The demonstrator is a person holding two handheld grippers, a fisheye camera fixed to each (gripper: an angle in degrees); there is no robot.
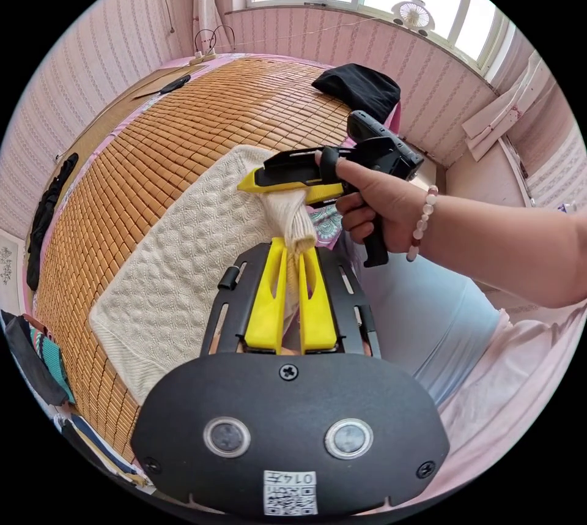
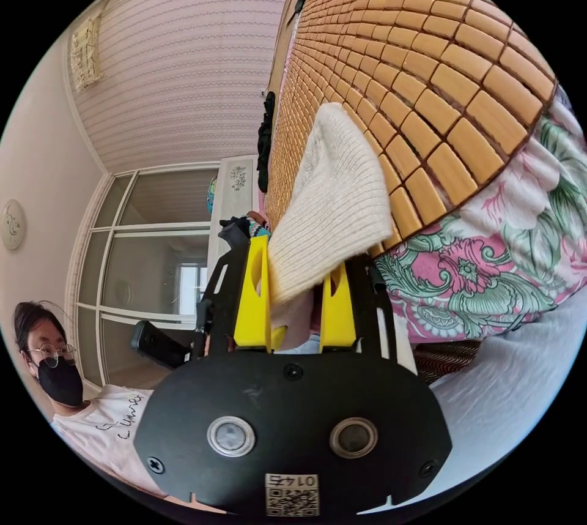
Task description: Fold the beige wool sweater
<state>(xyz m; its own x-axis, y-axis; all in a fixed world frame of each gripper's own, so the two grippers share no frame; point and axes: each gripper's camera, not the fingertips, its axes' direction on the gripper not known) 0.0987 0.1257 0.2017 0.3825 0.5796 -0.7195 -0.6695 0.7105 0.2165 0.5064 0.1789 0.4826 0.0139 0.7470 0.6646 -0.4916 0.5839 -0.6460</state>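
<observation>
Beige cable-knit wool sweater (image 1: 183,262) lies flat on bamboo-tile mat (image 1: 153,145); ribbed cuff lifted off bed edge. Left gripper (image 1: 292,256) & right gripper (image 1: 275,182) both clamped on cuff, jaws touching knit.

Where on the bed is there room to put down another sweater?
The bamboo mat is bare in a wide stretch between the beige sweater and the far wall, bordered by the black garment on one side and the cables at the far corner. It is crowded at the near edge, where the left claw and right claw hold the sweater's cuff.
</observation>
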